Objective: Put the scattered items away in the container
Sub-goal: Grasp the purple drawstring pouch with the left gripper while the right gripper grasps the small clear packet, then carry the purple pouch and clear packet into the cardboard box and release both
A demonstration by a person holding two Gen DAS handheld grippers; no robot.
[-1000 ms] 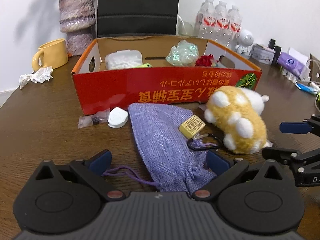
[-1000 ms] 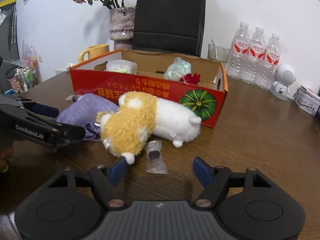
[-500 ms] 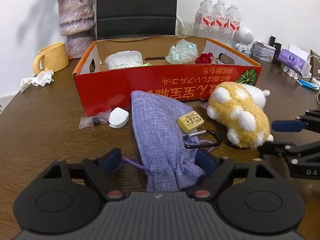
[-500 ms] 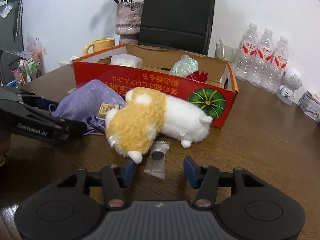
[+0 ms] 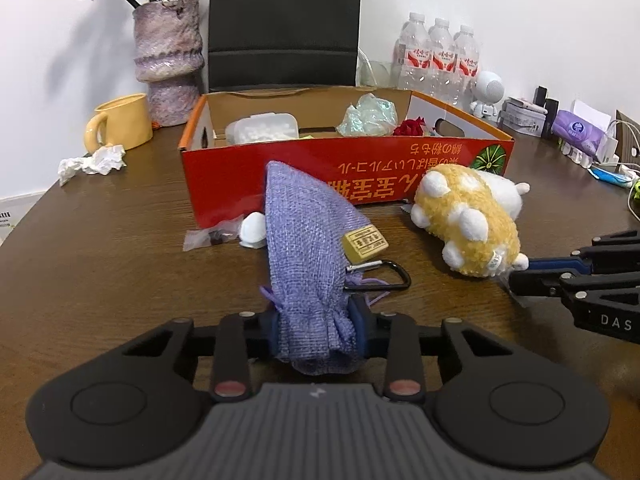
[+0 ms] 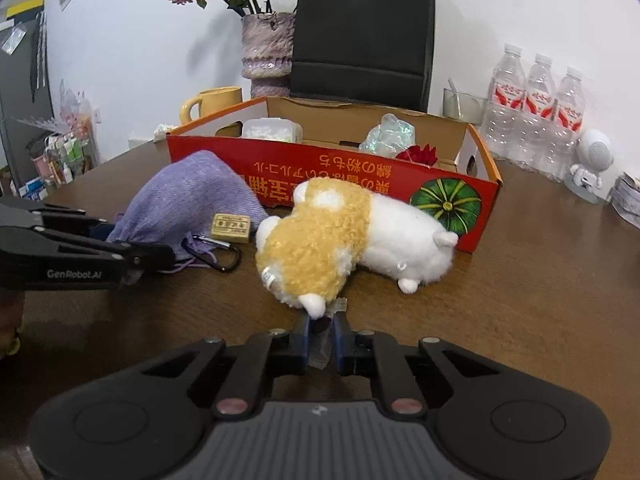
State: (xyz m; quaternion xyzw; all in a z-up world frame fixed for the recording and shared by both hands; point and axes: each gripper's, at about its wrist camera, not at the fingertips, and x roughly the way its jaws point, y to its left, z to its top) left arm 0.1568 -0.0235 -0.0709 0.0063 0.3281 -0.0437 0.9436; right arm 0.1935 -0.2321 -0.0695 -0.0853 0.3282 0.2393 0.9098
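My left gripper is closing its jaws on the gathered neck of the purple drawstring bag, and the pads pinch the cloth. The bag lies in front of the red cardboard box. My right gripper is closing its jaws on a clear-wrapped dark sweet, which is squeezed between the pads by the foot of the yellow-and-white plush toy. A small tan block and a black carabiner lie beside the bag. The box holds a white tub, crinkled film and a red flower.
A small plastic baggie and a white lump lie by the box's front wall. A yellow mug, a crumpled tissue and a vase stand back left. Water bottles and desk clutter line the back right.
Both pairs of jaws have drawn in from wide apart. The left now pinches the bag's neck, and the right now pinches the wrapped sweet. The left gripper has crept forward over the bag.
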